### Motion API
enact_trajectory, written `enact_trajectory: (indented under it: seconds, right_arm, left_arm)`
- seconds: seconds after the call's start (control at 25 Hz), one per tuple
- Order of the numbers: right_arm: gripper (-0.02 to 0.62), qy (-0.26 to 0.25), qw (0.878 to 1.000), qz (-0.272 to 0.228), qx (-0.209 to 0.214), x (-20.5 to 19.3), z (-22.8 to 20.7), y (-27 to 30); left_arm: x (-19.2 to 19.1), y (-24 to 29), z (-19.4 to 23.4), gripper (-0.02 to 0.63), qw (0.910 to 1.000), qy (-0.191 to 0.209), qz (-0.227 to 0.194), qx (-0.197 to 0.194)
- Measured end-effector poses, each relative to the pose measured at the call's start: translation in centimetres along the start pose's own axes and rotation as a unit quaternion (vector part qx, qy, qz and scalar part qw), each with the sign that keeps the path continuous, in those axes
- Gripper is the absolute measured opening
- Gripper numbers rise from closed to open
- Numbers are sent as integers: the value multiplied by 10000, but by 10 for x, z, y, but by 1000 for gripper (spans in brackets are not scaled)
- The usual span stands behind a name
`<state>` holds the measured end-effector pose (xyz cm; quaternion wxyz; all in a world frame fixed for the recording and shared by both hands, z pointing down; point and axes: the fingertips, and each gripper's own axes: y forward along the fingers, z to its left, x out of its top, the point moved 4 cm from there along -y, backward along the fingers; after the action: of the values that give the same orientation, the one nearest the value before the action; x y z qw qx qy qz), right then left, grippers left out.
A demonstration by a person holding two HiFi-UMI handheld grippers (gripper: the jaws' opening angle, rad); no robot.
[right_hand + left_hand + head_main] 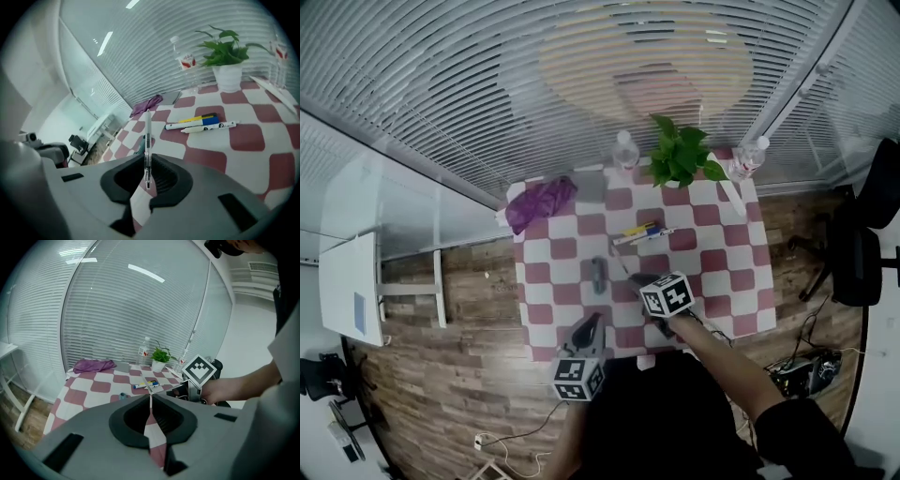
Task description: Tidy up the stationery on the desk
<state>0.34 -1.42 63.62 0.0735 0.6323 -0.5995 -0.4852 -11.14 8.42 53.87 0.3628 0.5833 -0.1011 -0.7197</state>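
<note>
While the left gripper [150, 404] sits closed and empty over the near edge of the red-and-white checked table [253, 140], the right gripper [147, 173] clamps a slim white pen [148, 133]. The pen's long axis runs straight out from the jaws and points far-left above the table.

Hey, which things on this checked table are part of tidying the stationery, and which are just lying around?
Part of the job:
clear pen, held in the right gripper
loose pens and markers

Just lying about:
purple cloth
potted plant
water bottle
second water bottle
</note>
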Motion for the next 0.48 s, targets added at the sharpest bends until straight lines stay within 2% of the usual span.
enact_trajectory:
  seconds: [0.12, 0.2, 0.48]
  right_arm:
    - [60, 885, 9958, -198, -112, -1, 7, 11]
    - [60, 1291, 9912, -250, -164, -4, 13, 17]
    - [60, 1794, 9805, -214, -768, -19, 19, 51]
  left_arm:
    - [3, 1, 8, 43, 9999, 38, 31, -102]
    - [4, 1, 13, 43, 9998, 86, 64, -192]
    - [5, 0, 30, 43, 9986, 215, 218, -441]
